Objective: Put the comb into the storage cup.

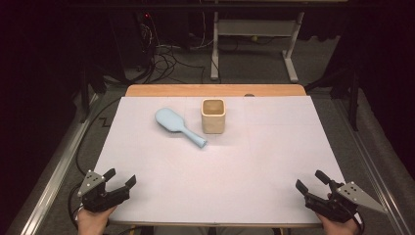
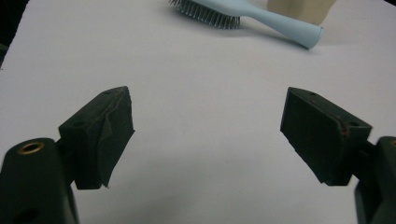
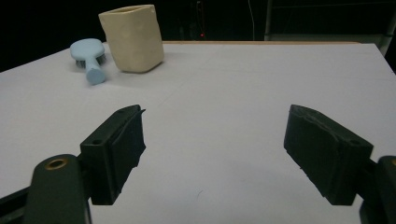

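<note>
A light blue hairbrush (image 1: 177,126) lies bristles down on the white table cover, its handle pointing toward the near right. Just right of it stands a cream square cup (image 1: 213,116), upright and open at the top. My left gripper (image 1: 120,177) rests at the near left corner, jaws open with nothing between them. My right gripper (image 1: 311,180) sits at the near right corner, also open with nothing held. The left gripper view has the hairbrush (image 2: 252,16) at its top edge. In the right gripper view the cup (image 3: 133,37) and the hairbrush (image 3: 88,56) stand far off at the upper left.
The white cover (image 1: 274,161) spreads over the table, with a wooden edge (image 1: 215,90) at the far side. Beyond it are a desk frame (image 1: 254,44) and cables on the floor. Metal rails (image 1: 54,171) run along both sides.
</note>
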Tool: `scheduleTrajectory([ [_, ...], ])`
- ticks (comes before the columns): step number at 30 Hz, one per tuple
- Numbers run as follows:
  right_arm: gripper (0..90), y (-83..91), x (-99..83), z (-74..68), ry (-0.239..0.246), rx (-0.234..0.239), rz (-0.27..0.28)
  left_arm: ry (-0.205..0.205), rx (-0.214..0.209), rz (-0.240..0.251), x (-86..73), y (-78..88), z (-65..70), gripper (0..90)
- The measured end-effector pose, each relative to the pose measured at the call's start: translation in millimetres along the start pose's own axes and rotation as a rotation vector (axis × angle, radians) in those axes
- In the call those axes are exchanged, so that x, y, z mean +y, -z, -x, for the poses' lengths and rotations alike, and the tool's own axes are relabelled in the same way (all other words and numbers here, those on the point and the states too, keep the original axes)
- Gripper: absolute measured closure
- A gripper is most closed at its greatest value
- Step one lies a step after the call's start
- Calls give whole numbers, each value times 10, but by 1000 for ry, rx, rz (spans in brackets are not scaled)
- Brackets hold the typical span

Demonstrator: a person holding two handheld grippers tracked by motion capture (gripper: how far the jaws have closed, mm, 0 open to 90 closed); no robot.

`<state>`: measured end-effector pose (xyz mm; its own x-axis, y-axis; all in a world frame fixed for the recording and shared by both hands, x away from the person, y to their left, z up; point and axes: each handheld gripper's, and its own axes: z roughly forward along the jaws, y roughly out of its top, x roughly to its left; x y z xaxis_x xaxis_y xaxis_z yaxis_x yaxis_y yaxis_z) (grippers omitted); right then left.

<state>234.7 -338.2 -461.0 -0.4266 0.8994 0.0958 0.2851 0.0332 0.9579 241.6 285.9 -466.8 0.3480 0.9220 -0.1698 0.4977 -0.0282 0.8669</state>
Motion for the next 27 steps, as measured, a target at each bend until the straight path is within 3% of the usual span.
scheduleTrajectory([
  [18,211,0,-3,3,8,9,-3,31,-25,3,73,1,44,183],
  [27,214,2,-1,-2,11,12,-2,9,-30,9,109,-5,68,195],
])
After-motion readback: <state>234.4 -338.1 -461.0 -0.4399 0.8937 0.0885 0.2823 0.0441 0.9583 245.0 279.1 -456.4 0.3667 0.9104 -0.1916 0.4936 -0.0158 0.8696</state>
